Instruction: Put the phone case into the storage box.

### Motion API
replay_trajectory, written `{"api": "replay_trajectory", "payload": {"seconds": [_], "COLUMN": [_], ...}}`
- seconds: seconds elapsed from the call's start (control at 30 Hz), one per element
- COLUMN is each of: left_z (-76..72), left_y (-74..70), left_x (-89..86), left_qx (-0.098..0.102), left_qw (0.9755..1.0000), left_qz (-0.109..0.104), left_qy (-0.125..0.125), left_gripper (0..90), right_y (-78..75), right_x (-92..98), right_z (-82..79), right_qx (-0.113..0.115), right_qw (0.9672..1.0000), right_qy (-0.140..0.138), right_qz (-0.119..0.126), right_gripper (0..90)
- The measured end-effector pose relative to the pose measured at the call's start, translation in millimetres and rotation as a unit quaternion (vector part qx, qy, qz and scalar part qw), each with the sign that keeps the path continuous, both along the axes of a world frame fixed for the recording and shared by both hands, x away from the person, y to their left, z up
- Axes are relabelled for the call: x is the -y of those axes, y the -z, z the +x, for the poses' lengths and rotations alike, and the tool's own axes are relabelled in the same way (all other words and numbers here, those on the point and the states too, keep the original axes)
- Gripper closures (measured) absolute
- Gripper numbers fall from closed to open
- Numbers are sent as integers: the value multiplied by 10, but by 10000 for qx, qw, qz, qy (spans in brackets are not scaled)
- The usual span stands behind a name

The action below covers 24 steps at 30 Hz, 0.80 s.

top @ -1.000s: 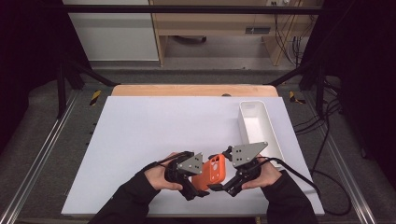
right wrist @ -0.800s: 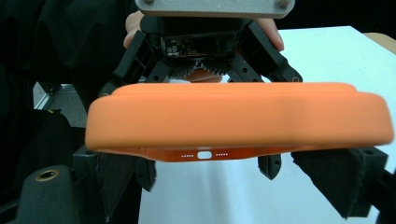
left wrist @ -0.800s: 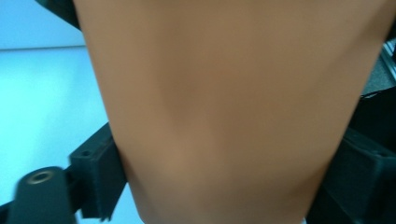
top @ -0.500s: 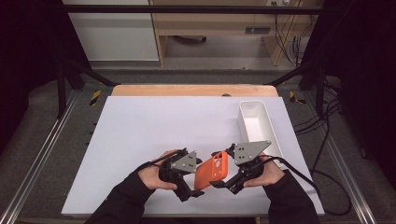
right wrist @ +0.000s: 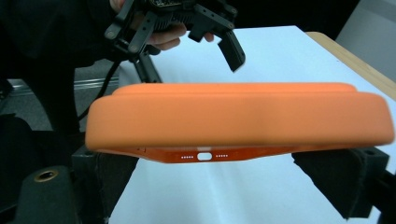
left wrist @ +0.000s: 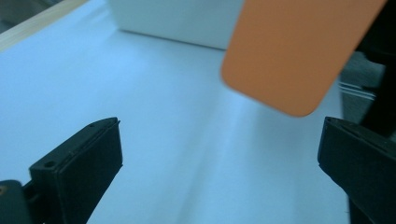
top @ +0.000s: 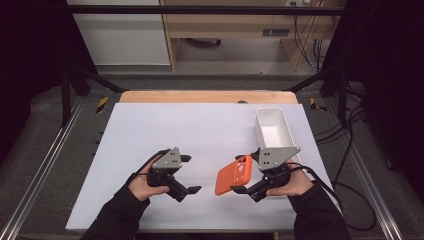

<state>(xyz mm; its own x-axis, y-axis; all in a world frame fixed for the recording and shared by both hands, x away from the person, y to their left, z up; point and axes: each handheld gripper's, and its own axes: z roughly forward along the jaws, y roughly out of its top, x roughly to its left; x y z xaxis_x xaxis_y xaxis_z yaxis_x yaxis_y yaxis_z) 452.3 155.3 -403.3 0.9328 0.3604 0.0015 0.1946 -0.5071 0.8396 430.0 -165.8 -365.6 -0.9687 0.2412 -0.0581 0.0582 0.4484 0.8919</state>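
Phone case [top: 233, 175], orange and soft-looking, hangs above the white table [top: 150, 130] in the right gripper [top: 240, 190], whose jaws are closed on one short end, the end with the charging-port cutout seen in the right gripper view [right wrist: 238, 116]. The case sits just in front of the white tray [top: 272, 127] and a little to its left, tilted, with its camera opening toward the tray. The left gripper [top: 186, 176] is well to the left of the case, jaws spread wide and holding nothing; its own view looks past both jaws at the rounded free corner of the case [left wrist: 294, 51], with the tray wall [left wrist: 177, 21] behind.

The step in hand looks like carrying the case to the tray with one gripper alone. To do it well, keep the grip firm, since a flexible case pinched at one end will sag and can twist out. Move it slowly back toward the tray and line its long side up with the tray's long side before lowering. The tray is narrow, so bring the free end in first, low over the rim, then let the held end follow. Release only once the case rests inside. Hold the left gripper away from the tray so it does not nudge it.
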Motion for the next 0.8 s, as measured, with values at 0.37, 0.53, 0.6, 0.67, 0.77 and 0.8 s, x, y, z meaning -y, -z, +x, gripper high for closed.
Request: {"api": "replay_trajectory", "payload": {"seconds": [0.37, 0.53, 0.6, 0.67, 0.77, 0.8], "left_z": [40, 48, 47, 44, 26, 20], "left_y": [148, 223, 249, 278, 331, 344], "left_x": [-431, -611, -682, -754, -847, -884], "left_qx": [-86, -97, -78, -110, -155, -156], "left_qw": [9963, 9925, 9909, 9895, 9875, 9870], "left_qz": [-240, -274, -275, -259, -245, -209], "left_qy": [-823, -1185, -1316, -1420, -1547, -1588], "left_gripper": [0, 0, 0, 0, 0, 0], "right_y": [-148, -224, -262, -295, -345, -361], "right_x": [163, 226, 247, 262, 283, 289], "right_z": [2, -3, -5, -1, 9, 14], "right_qx": [89, 95, 113, 123, 143, 150], "right_qw": [9990, 9982, 9977, 9971, 9963, 9960], "right_qy": [442, 581, 653, 736, 837, 869], "right_qz": [78, 110, 108, 134, 134, 135], "right_gripper": [156, 156, 156, 156, 156, 156]}}
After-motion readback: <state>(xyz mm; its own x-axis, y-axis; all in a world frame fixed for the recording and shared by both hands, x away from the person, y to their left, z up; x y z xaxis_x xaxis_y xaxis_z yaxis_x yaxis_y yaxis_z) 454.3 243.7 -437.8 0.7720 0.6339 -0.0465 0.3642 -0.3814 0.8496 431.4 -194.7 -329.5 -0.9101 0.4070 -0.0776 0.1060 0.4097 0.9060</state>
